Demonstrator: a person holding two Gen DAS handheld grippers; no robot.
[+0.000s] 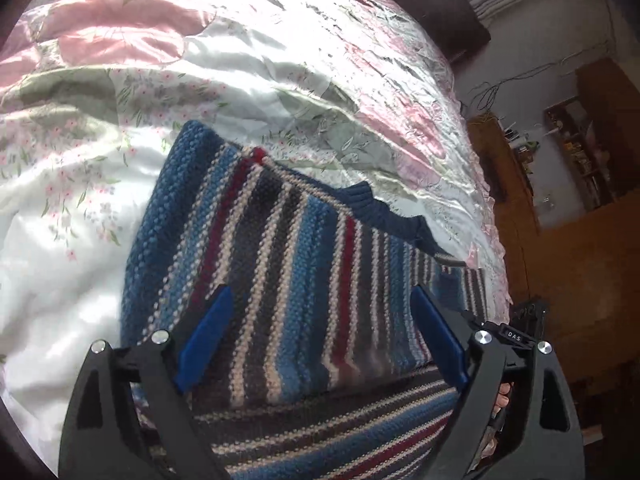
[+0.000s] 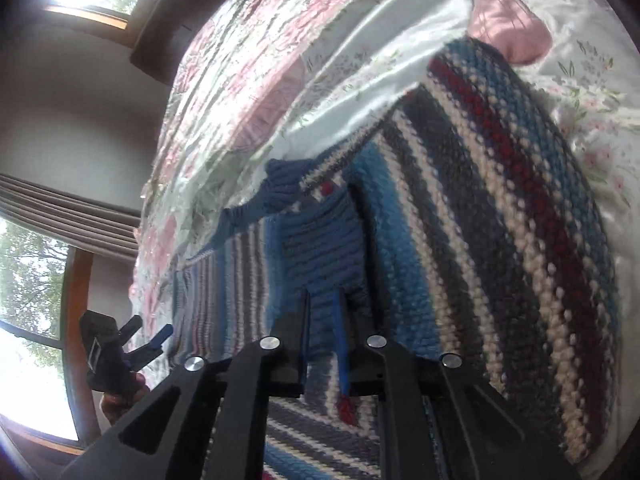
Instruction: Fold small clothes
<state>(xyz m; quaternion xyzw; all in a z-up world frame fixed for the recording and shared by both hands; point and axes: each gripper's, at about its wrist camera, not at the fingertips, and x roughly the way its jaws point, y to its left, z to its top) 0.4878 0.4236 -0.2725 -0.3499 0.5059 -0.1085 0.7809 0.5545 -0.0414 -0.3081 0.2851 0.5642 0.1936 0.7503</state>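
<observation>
— Where did the striped knit sweater (image 1: 280, 248) lie?
— On the floral bedspread (image 1: 240, 60), filling the left wrist view from centre to 6 o'clock, its blue ribbed collar (image 1: 384, 208) at 2 o'clock.

— And the grippers?
— The left gripper (image 1: 320, 300) hung over the sweater, jaws spread wide, pinching nothing. The right gripper (image 2: 324, 300) had its jaws pressed together on a fold of the sweater. The left gripper also showed at 8 o'clock in the right wrist view.

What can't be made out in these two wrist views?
- Left wrist view: the striped sweater's near edge is cut off behind the open left gripper.
- Right wrist view: the right gripper pinches a knit fold; its fingertips are buried in it.
</observation>
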